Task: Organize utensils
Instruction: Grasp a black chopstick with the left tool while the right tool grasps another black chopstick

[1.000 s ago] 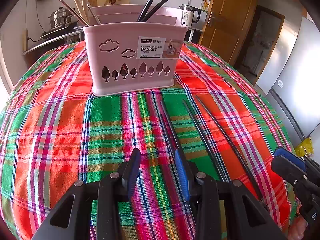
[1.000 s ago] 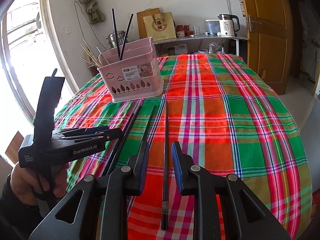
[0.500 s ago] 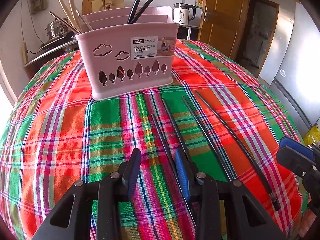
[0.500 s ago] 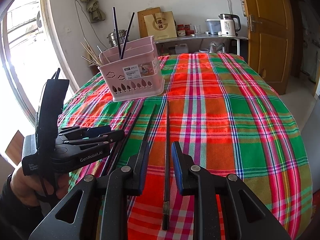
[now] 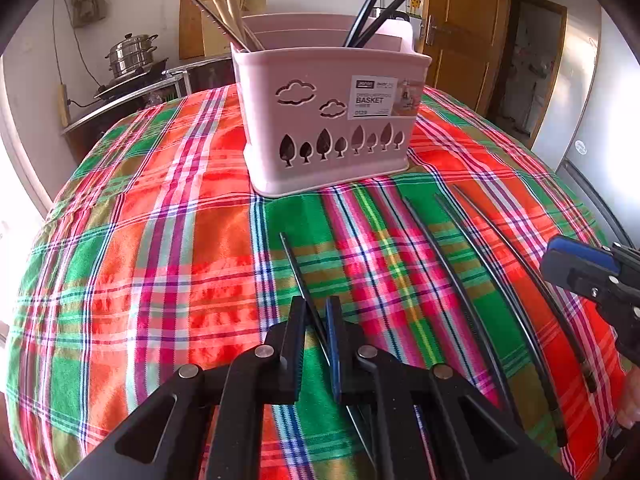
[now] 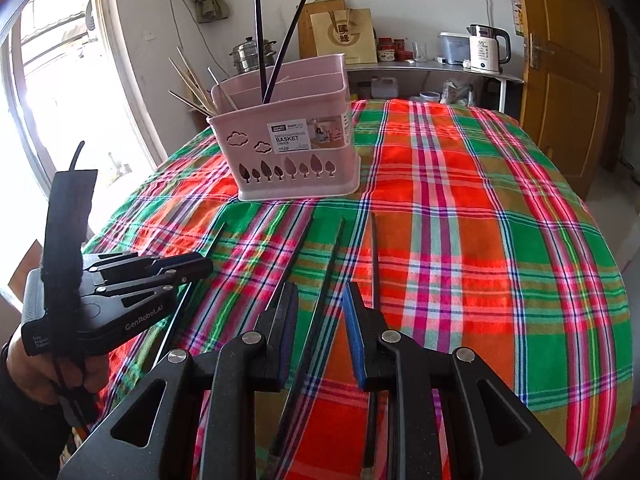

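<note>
The pink basket [image 6: 288, 148] is the landmark, standing on the plaid-covered surface [image 6: 500, 240]. Its left compartment holds pale wooden chopsticks [image 5: 224, 0] leaning outward; a compartment further right holds two black chopsticks [image 6: 272, 48] standing tilted, which suggests sorting by kind.

In front of the basket and furthest to its left, the left tongs [image 5: 316, 328] point down at the cloth. Their jaws are closing, and one black chopstick [image 5: 294, 264] runs between them, its far tip aimed back toward the basket. The left-wrist view does not settle whether the pads already press on it, though the gap looks very narrow. Gripping near the near end would leave most of the length free to drop into a compartment.

To the right of that chopstick, three more black chopsticks [image 5: 460, 292] lie loose on the cloth in front of the basket, side by side and roughly parallel, tips toward it, presumably laid out for one-at-a-time pickup.

Further right, the right tongs [image 6: 318, 332] stand part open, with one of the loose black chopsticks [image 6: 320, 320] lying under the gap, apparently untouched. My reading is that they are lined up for the next pick while the left tongs take theirs.
</note>
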Demonstrator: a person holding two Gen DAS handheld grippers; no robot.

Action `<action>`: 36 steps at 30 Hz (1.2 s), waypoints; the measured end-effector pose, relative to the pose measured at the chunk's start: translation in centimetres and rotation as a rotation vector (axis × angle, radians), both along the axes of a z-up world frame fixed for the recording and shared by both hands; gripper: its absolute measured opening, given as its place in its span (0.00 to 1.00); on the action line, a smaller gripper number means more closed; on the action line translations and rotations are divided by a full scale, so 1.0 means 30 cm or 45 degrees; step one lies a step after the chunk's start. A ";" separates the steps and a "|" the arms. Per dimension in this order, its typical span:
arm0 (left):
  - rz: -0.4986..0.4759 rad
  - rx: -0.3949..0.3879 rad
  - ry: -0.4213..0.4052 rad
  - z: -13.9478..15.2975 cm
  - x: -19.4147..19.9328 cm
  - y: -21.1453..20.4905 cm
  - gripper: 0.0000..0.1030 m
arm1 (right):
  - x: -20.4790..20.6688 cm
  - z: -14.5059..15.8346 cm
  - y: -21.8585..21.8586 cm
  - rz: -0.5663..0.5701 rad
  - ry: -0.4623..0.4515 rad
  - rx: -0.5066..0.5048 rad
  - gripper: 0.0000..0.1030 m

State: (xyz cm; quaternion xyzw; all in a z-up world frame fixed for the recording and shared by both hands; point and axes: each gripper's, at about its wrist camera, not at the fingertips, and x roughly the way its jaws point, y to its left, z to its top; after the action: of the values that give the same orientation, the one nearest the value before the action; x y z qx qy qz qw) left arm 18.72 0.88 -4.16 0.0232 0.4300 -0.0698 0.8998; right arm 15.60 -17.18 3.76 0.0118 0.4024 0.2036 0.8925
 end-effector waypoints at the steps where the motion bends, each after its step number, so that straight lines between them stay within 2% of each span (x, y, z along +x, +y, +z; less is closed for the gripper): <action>1: -0.004 0.000 0.003 0.000 0.007 0.013 0.09 | 0.019 -0.006 0.009 0.002 0.011 -0.005 0.24; 4: -0.003 -0.026 0.022 0.002 0.026 0.059 0.09 | 0.075 -0.031 0.029 0.002 0.043 -0.026 0.24; 8: -0.010 -0.116 0.072 0.006 0.056 0.098 0.10 | 0.142 -0.058 0.051 -0.001 0.090 -0.054 0.24; 12: 0.020 -0.126 0.094 0.004 0.086 0.105 0.10 | 0.188 -0.084 0.064 -0.017 0.134 -0.080 0.22; 21: 0.035 -0.120 0.126 0.006 0.158 0.085 0.10 | 0.221 -0.102 0.081 -0.010 0.162 -0.123 0.20; 24: 0.023 -0.084 0.118 0.003 0.177 0.074 0.10 | 0.225 -0.103 0.089 -0.011 0.159 -0.145 0.19; 26: 0.020 -0.045 0.105 0.002 0.172 0.059 0.10 | 0.225 -0.104 0.089 -0.019 0.152 -0.165 0.08; 28: 0.023 -0.016 0.093 0.001 0.165 0.048 0.09 | 0.224 -0.102 0.086 -0.018 0.162 -0.149 0.07; 31: 0.034 -0.033 0.095 0.005 0.158 0.044 0.07 | 0.217 -0.096 0.078 -0.007 0.172 -0.115 0.06; 36: 0.040 -0.074 0.068 0.045 0.126 0.049 0.06 | 0.177 -0.030 0.060 0.005 0.112 -0.063 0.06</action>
State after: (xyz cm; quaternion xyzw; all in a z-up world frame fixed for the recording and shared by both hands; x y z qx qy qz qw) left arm 22.49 2.35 -2.80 -0.0116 0.4518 -0.0686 0.8894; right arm 20.90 -15.38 2.85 -0.0022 0.4461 0.1945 0.8736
